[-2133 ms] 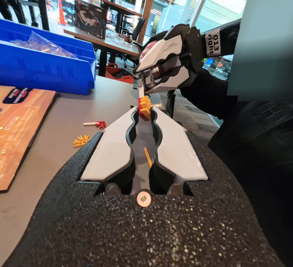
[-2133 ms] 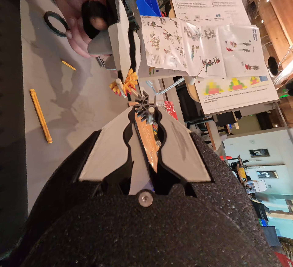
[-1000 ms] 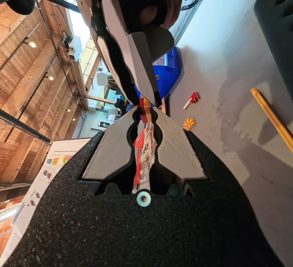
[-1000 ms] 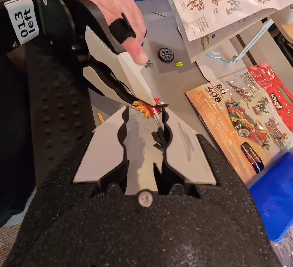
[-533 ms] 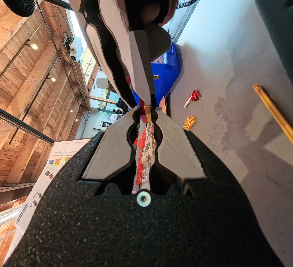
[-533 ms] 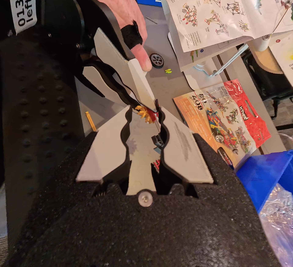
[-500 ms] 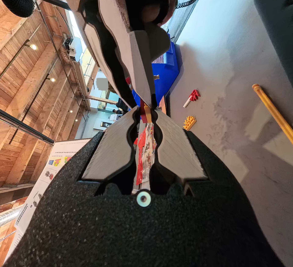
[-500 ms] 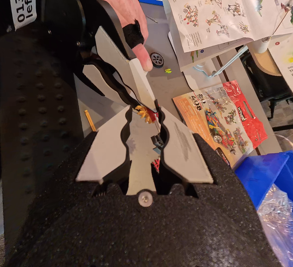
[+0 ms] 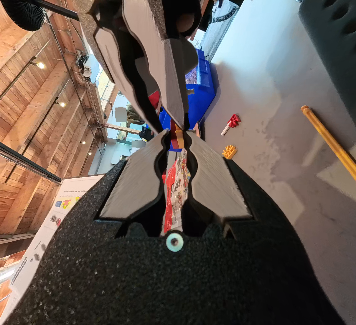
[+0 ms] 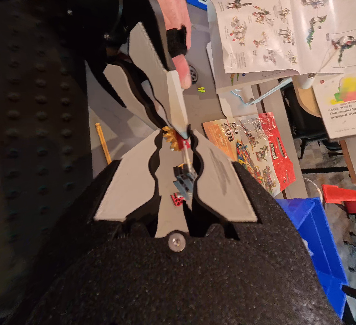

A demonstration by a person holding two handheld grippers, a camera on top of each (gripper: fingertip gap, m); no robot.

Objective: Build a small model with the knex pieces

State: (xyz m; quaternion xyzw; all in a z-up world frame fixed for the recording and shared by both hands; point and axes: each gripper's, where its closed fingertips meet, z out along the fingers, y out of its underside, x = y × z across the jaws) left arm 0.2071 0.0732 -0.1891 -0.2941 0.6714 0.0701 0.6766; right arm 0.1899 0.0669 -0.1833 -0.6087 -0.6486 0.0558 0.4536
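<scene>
Warm reddish-brown wooden plank ceiling (image 9: 28,76) slopes overhead, dotted with small bright spotlights (image 9: 40,65) and crossed by a black metal rail (image 9: 28,163). Daylight pours through tall glass windows (image 9: 102,82) beyond. A smooth grey tabletop (image 9: 279,65) catches pale light, with a dark patterned carpet floor (image 10: 325,163) beneath.

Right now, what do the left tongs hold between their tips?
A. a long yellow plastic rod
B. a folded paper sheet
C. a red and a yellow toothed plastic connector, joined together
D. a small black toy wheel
C: the left tongs are closed on the red and yellow toothed plastic connectors, while the long yellow plastic rod lies apart on the grey table.
</scene>
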